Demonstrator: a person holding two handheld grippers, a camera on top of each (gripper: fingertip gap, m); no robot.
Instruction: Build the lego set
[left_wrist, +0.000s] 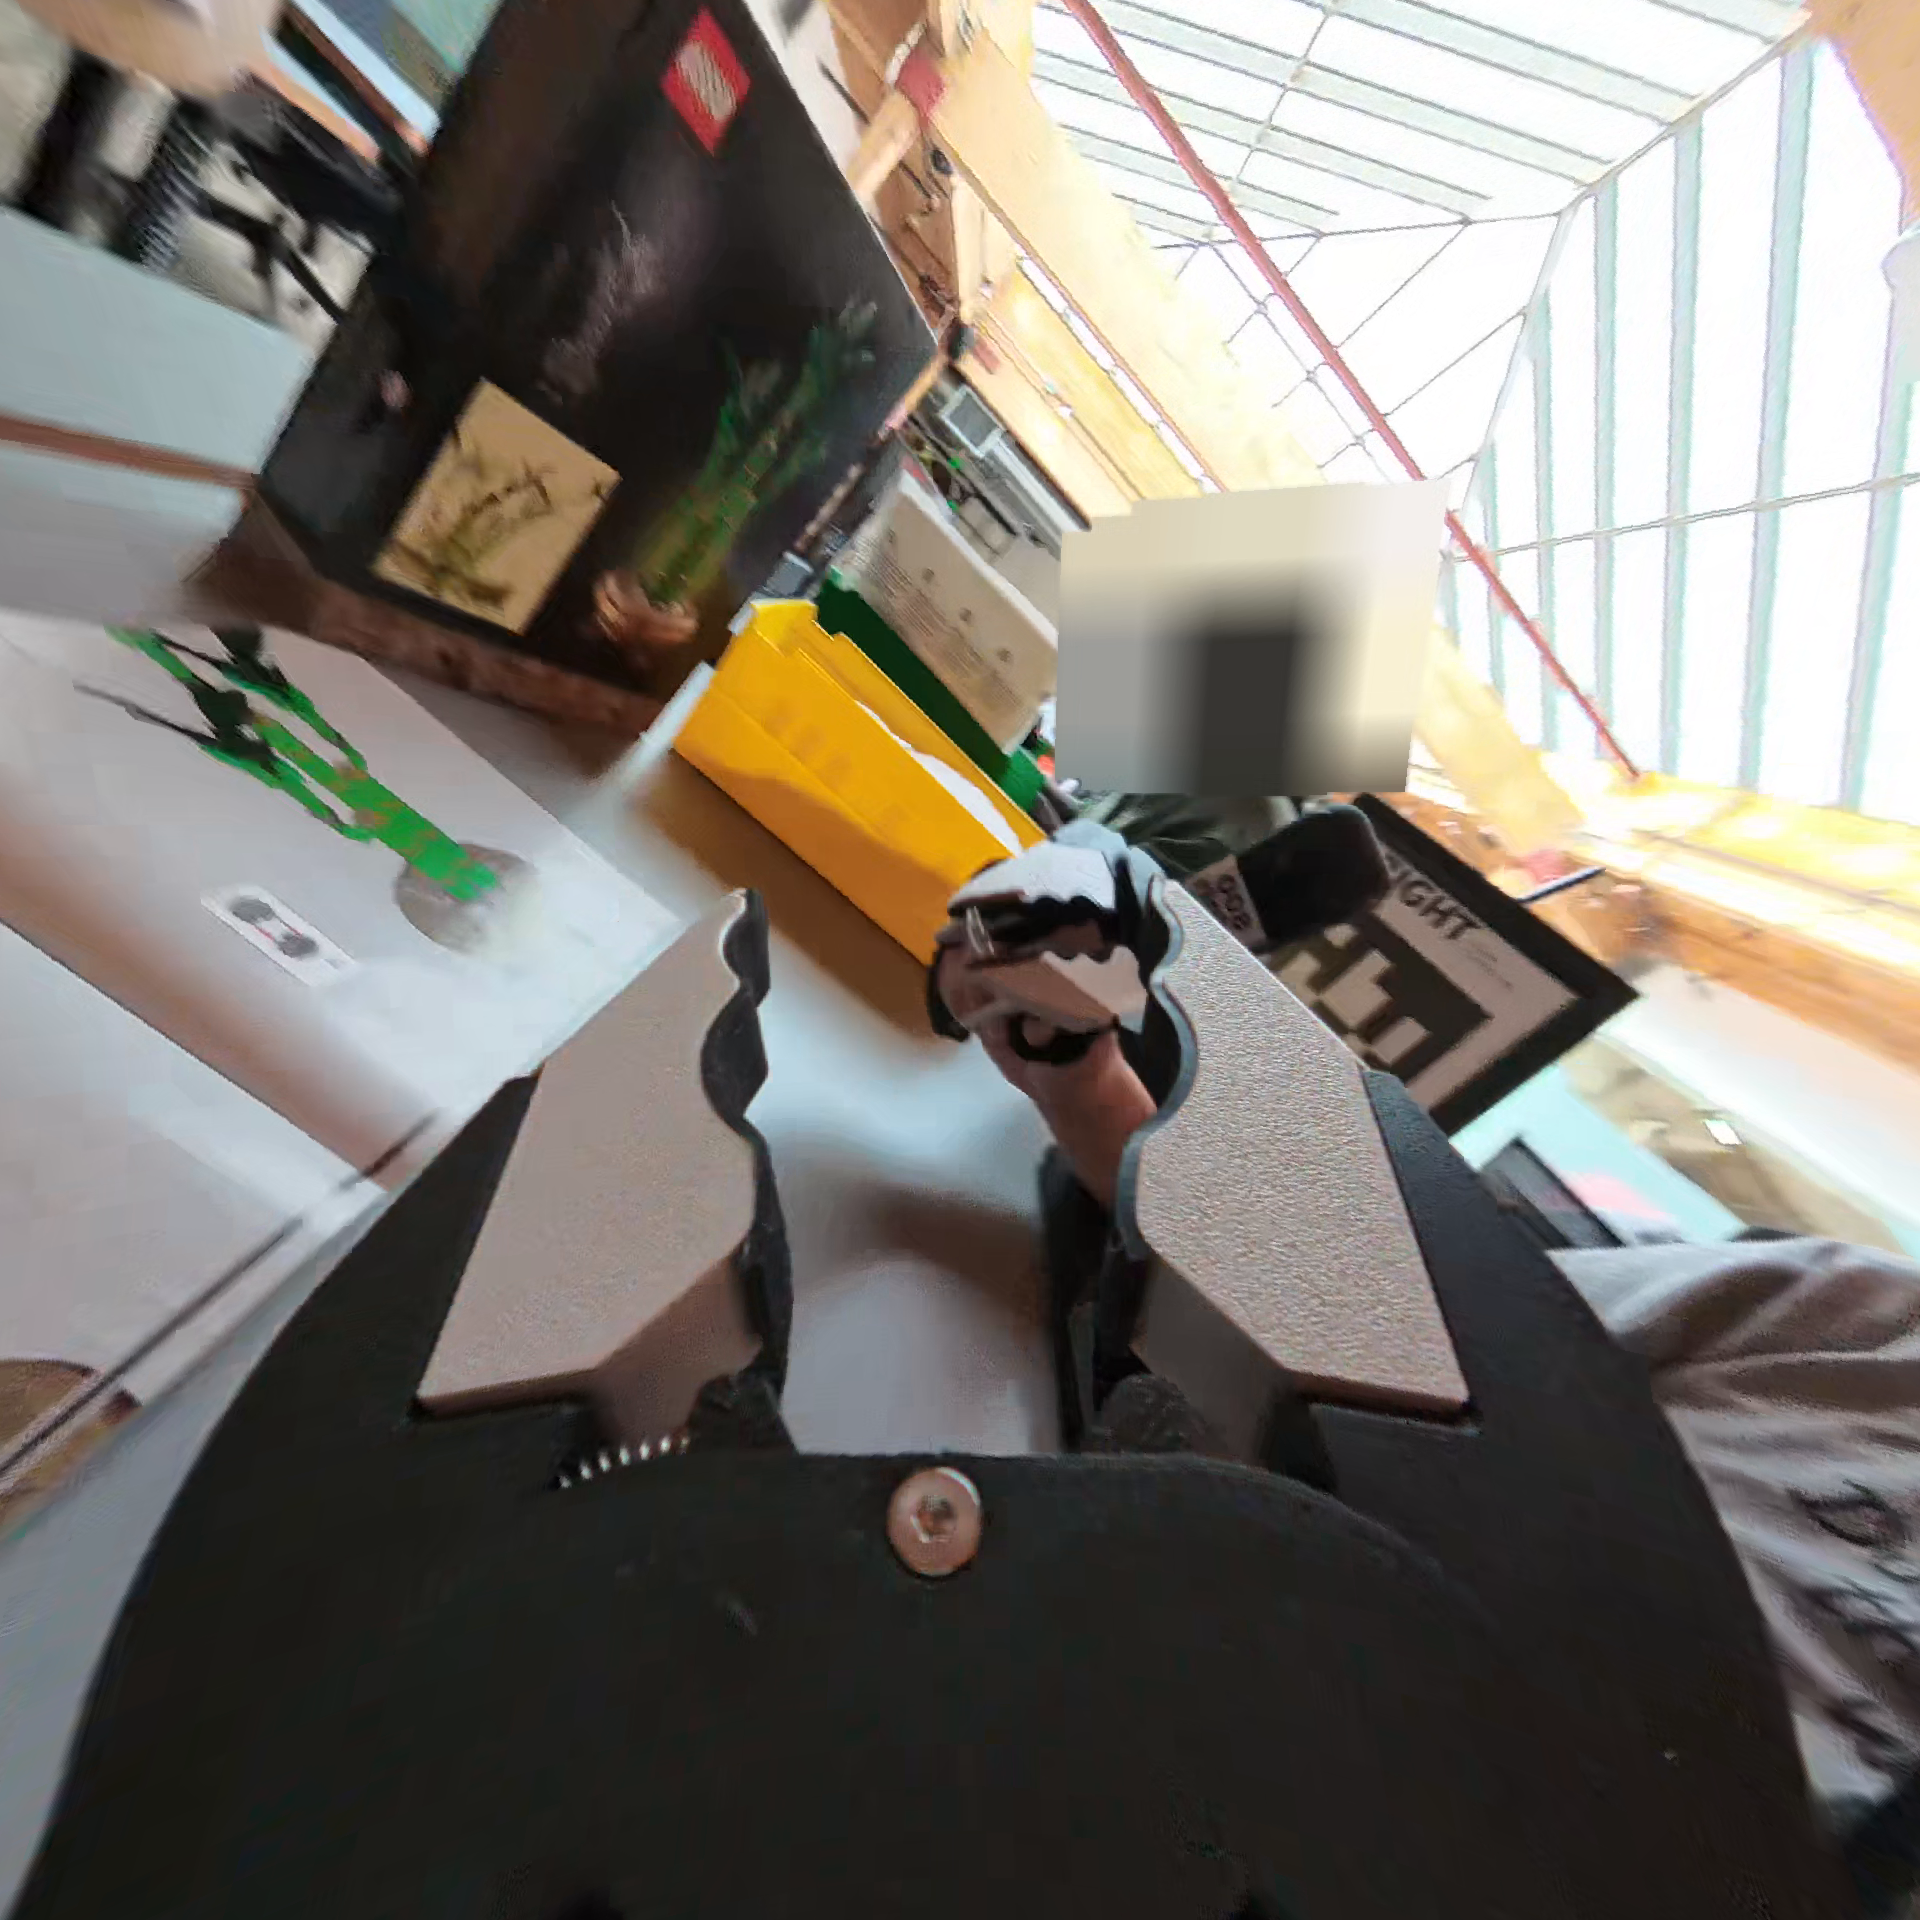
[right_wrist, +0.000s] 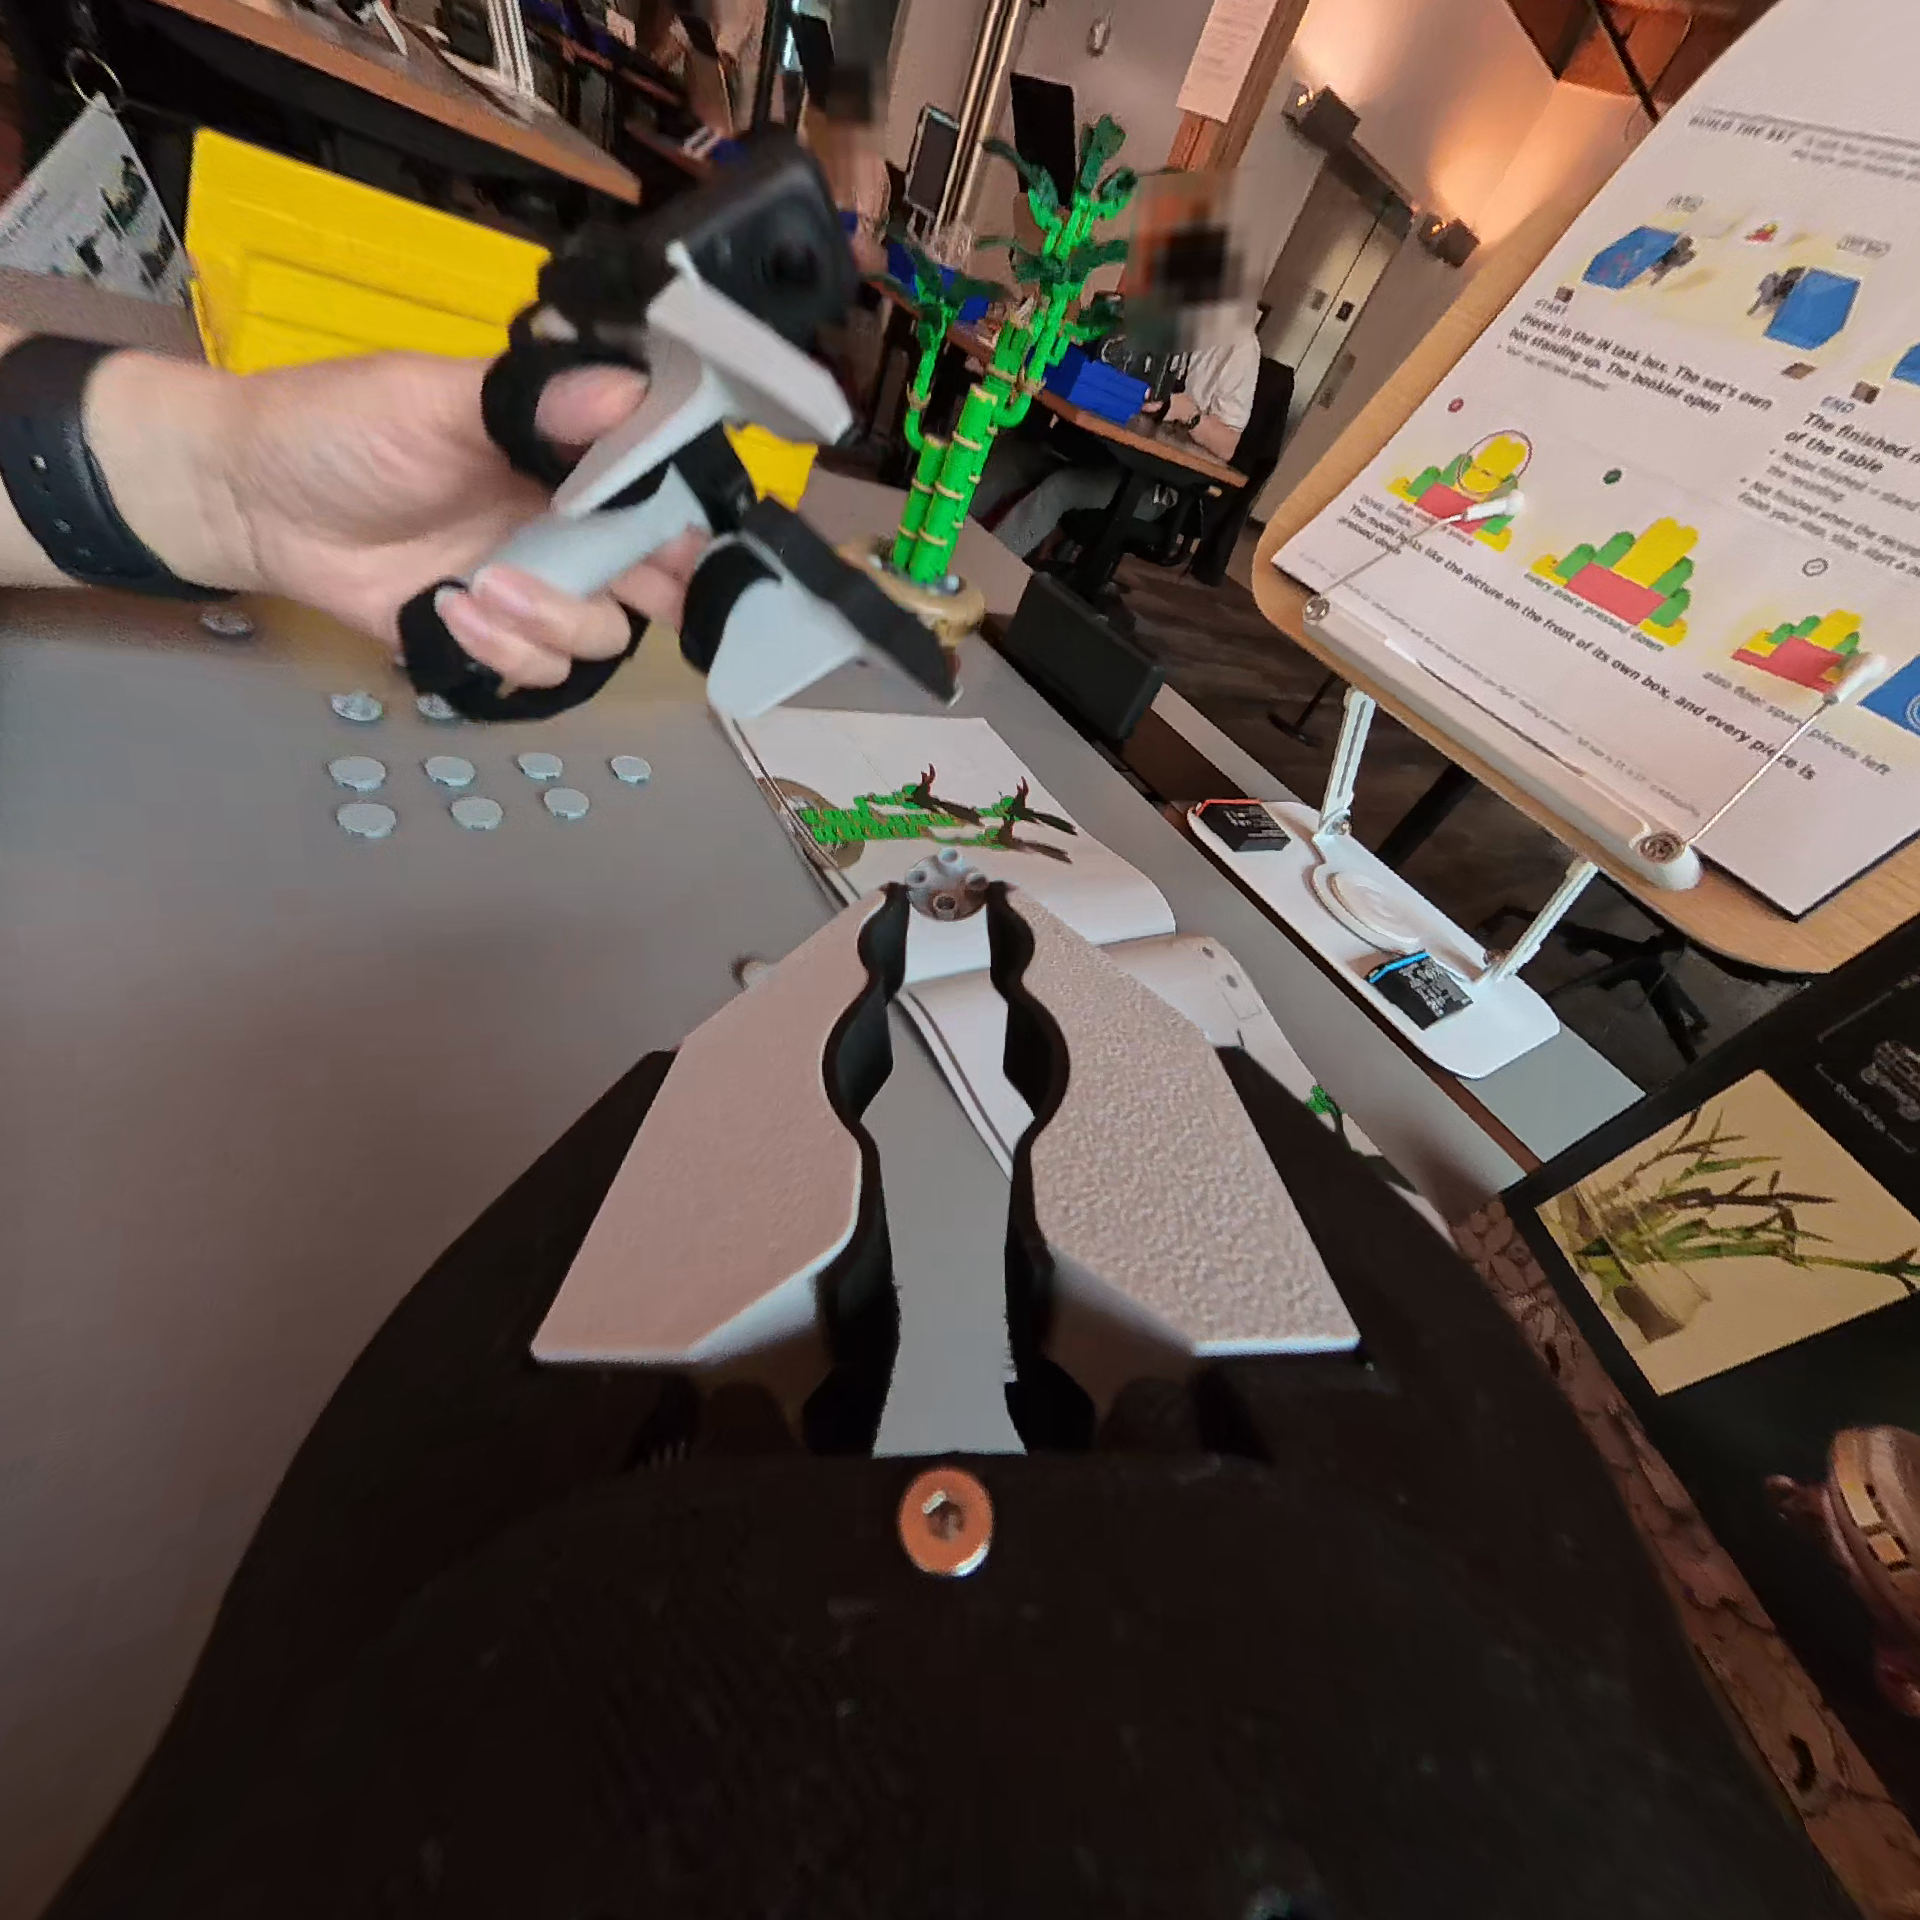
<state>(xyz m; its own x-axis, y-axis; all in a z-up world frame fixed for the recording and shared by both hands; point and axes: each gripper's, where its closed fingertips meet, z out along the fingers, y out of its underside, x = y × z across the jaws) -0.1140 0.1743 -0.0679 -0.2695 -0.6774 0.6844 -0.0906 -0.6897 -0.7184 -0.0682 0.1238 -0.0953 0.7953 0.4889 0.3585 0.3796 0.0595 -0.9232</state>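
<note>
In the right wrist view my right gripper (right_wrist: 943, 902) is shut on a small grey round piece (right_wrist: 945, 891), held at the fingertips above the open instruction booklet (right_wrist: 935, 821). The green bamboo model (right_wrist: 987, 395) stands upright in its tan pot (right_wrist: 930, 603) at the table's far side. Several grey round tiles (right_wrist: 468, 779) lie on the table to the left. A hand holds my left gripper (right_wrist: 831, 613) in the air near the pot. In the left wrist view my left gripper (left_wrist: 956, 925) is open and empty, tilted, with the right gripper (left_wrist: 1039, 956) just beyond its tips.
A yellow bin (right_wrist: 343, 270) stands at the back left and also shows in the left wrist view (left_wrist: 831, 769). The dark set box (left_wrist: 623, 312) stands behind the booklet (left_wrist: 260, 831). A board with printed sheets (right_wrist: 1662, 468) on a white stand (right_wrist: 1403, 935) is at the right. My hands' fingertips stand some 8 cm from each other.
</note>
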